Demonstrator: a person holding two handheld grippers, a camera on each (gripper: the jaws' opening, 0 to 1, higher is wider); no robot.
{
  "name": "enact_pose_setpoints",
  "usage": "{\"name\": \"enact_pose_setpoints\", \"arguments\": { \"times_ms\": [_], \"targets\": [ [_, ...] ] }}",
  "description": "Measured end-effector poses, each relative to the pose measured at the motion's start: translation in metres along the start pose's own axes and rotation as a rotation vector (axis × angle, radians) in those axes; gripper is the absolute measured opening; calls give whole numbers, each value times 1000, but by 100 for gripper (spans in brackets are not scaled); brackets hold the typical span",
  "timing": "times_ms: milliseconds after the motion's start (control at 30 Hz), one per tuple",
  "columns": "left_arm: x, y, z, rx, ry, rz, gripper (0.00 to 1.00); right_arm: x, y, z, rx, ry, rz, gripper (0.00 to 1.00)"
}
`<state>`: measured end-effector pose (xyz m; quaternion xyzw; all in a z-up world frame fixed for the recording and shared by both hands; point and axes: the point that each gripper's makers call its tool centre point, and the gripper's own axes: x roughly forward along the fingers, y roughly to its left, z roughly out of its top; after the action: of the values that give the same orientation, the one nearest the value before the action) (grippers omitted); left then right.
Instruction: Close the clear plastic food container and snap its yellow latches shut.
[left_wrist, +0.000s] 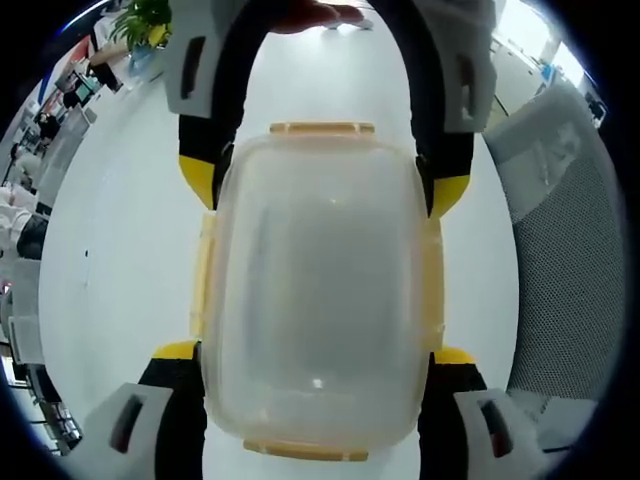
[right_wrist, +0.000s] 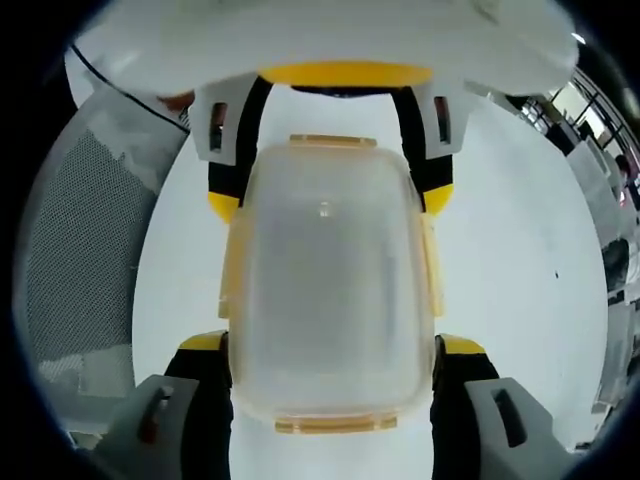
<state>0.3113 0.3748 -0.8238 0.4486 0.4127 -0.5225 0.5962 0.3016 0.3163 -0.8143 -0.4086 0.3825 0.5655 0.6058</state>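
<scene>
The clear plastic food container (left_wrist: 315, 290) lies lengthwise between the two grippers, with its lid resting on top. Yellow latches stick out at its far end (left_wrist: 322, 128), its near end (left_wrist: 305, 450) and along both long sides (left_wrist: 205, 270). My left gripper (left_wrist: 315, 352) has its yellow-tipped jaws pressed against the container's near sides. The right gripper (left_wrist: 322, 185) comes in from the top and clasps the far sides. In the right gripper view the container (right_wrist: 325, 280) sits between the right gripper (right_wrist: 330, 345) and the facing left gripper (right_wrist: 330, 200).
A white table (left_wrist: 120, 260) lies under the container. A grey mesh chair back (left_wrist: 570, 250) stands beside it, and it is seen again as a mesh chair (right_wrist: 80, 250). Desks and a plant (left_wrist: 145, 20) are far off.
</scene>
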Motion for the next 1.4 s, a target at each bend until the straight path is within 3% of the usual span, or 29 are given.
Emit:
{"name": "enact_pose_setpoints", "arguments": {
  "times_ms": [667, 1400],
  "targets": [
    [-7, 3, -25, 9, -2, -3, 87, 9, 0, 25, 11, -13, -1, 80],
    [-8, 5, -25, 16, -18, -6, 87, 11, -2, 26, 20, 8, 2, 80]
  ]
}}
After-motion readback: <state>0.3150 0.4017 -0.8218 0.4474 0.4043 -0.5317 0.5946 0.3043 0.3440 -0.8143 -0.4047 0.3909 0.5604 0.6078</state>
